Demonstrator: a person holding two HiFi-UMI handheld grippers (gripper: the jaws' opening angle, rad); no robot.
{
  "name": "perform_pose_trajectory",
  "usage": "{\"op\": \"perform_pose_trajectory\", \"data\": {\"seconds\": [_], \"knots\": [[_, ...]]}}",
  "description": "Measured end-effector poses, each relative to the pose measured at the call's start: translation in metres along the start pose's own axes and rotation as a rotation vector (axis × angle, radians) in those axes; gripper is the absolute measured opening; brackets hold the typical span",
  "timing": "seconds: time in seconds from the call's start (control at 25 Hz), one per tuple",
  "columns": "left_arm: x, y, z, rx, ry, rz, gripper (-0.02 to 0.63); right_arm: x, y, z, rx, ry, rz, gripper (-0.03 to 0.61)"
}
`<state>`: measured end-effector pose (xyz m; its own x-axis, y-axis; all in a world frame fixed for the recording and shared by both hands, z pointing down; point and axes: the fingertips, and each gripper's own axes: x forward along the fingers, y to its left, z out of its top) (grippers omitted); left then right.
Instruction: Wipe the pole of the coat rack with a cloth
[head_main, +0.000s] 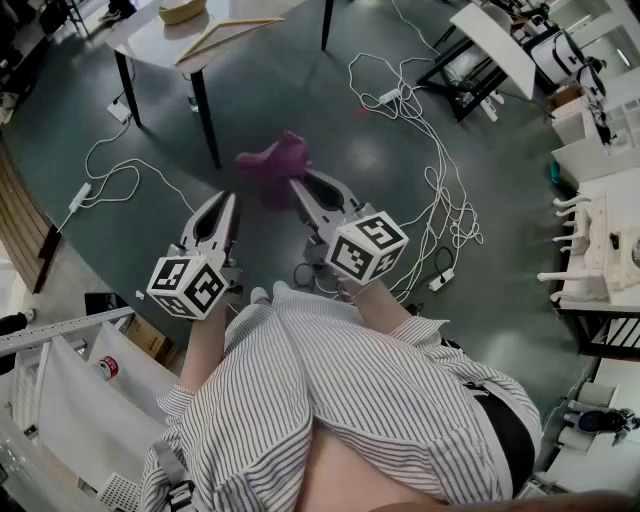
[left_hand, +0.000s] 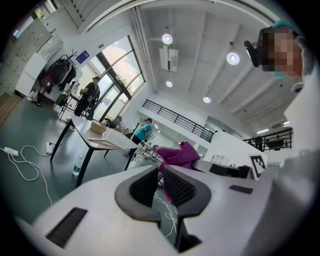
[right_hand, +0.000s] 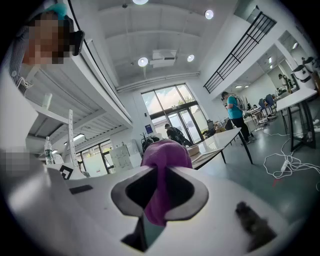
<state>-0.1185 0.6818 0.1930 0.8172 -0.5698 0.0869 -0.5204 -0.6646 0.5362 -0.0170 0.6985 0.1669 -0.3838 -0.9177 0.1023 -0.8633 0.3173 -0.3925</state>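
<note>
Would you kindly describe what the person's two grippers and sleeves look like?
The left gripper and right gripper are both light grey plastic, with long tapered jaws lined with dark ribbed pads. Each carries a white marker cube printed with black square patterns. The person wears a shirt with fine grey-and-white stripes on body and sleeves.

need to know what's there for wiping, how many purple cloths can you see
1. The crumpled purple fabric cloth is clamped between the jaws of the right gripper, bunched beyond their tips. The left gripper has nothing between its jaws. Others may lie outside the views.
</note>
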Motion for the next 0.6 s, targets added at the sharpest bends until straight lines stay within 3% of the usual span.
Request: {"op": "perform_pose_trajectory", "data": {"seconds": [0.6], "knots": [[0.004,-0.008,-0.013,-0.017,0.027,-0.014,0.041,-0.005,-0.007,-0.007,0.021,0.032,-0.027,0.055]]}}
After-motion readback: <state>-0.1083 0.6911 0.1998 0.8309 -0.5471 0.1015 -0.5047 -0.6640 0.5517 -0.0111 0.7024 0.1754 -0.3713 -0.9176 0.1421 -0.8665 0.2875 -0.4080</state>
